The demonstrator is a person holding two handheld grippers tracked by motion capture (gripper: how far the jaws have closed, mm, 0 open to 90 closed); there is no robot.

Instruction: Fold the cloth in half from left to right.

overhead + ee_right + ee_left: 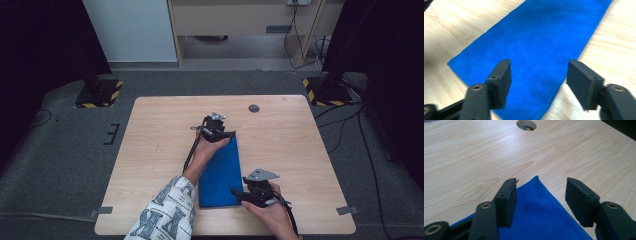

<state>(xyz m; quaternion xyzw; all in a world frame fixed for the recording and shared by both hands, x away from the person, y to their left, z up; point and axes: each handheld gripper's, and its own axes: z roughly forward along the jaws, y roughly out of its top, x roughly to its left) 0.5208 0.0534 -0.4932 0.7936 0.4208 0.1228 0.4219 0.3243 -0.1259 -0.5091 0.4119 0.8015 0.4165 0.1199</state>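
Cloth point(220, 172) lies flat, folded into strip, right of surface point(150, 150) centre, running toward near edge. Left gripper point(231, 135) over far corner, right gripper point(236, 192) over near end; both wide, holding nothing: likely just-finished fold.

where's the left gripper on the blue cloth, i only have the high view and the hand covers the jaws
Observer: The left gripper is at the far corner of the blue cloth; its jaws stand open with that corner between them, pads clear of it.
Operator: and the right gripper
Observer: The right gripper is open too, its jaws over the cloth's near end and one long edge, nothing pinched.
Operator: cloth bunched anywhere
Observer: No, it lies flat as a long strip in the right gripper view, and a stitched hem shows along its edge in the left gripper view.
Operator: that dark spot on the table
Observer: It is a round hole through the wooden table, beyond the cloth's corner.
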